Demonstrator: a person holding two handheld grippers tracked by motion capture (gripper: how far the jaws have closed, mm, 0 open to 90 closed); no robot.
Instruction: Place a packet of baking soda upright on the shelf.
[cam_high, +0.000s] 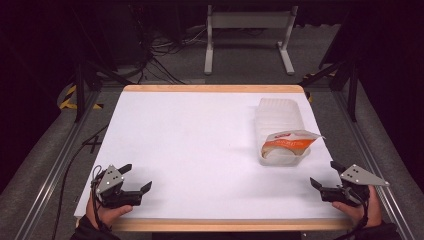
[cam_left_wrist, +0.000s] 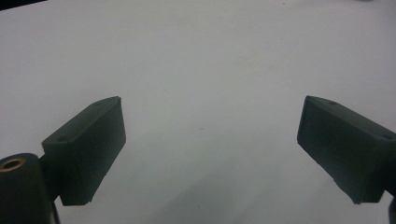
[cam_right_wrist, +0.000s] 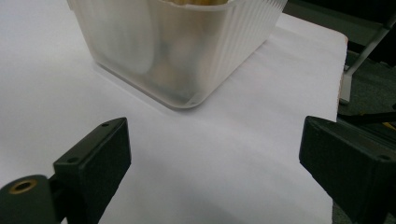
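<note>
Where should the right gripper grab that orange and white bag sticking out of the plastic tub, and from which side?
Probably by the bag's raised, flattened top edge, which juts above the translucent tub's near end. Come from the right and above with the right gripper, jaws open, closing across the thin film. The tub's ribbed walls block a lower grip.

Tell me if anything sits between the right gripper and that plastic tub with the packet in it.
Nothing visible does. The right gripper, jaws open, rests at the near right corner of the table; only bare white surface lies between it and the translucent tub. The orange and white packet sits in the tub's near end.
</note>
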